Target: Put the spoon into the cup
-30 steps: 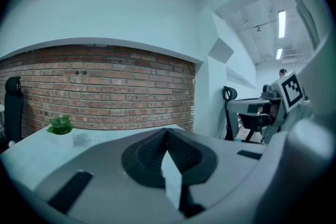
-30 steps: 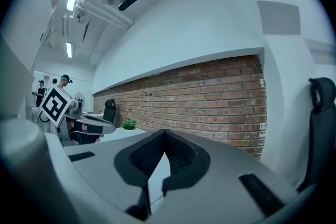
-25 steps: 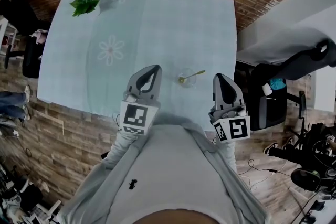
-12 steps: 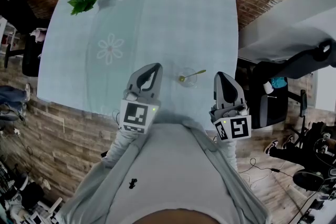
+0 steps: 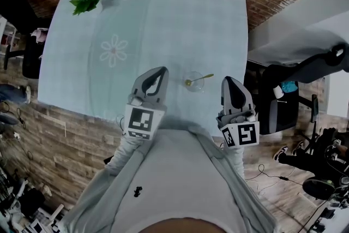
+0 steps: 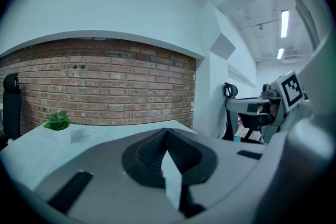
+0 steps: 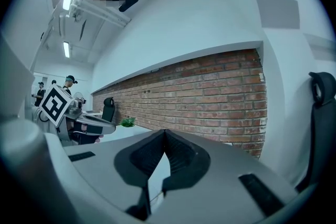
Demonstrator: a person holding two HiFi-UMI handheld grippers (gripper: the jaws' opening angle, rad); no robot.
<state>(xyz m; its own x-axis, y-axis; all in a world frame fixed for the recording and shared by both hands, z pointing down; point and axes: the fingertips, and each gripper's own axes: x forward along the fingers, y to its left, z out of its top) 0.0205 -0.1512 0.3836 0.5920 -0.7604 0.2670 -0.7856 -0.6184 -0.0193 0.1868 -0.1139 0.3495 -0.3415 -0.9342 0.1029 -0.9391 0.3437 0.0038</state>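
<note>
Though the cup barely shows around the spoon, left claw and right claw are pressed together.

My grey left gripper and grey right gripper point forward side by side, nearly level, each with its jaws closed.

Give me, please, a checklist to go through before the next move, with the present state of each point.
1. Spoon in the cup: ok; its bowl end sits in the glass, and the handle leans out over the rim.
2. Cup upright on the table: ok.
3. Left gripper empty: ok; fingers together, nothing between them.
4. Right gripper empty: ok; fingers together, nothing held.
5. Grippers clear of the cup: ok; one on each side, neither touches it.
</note>
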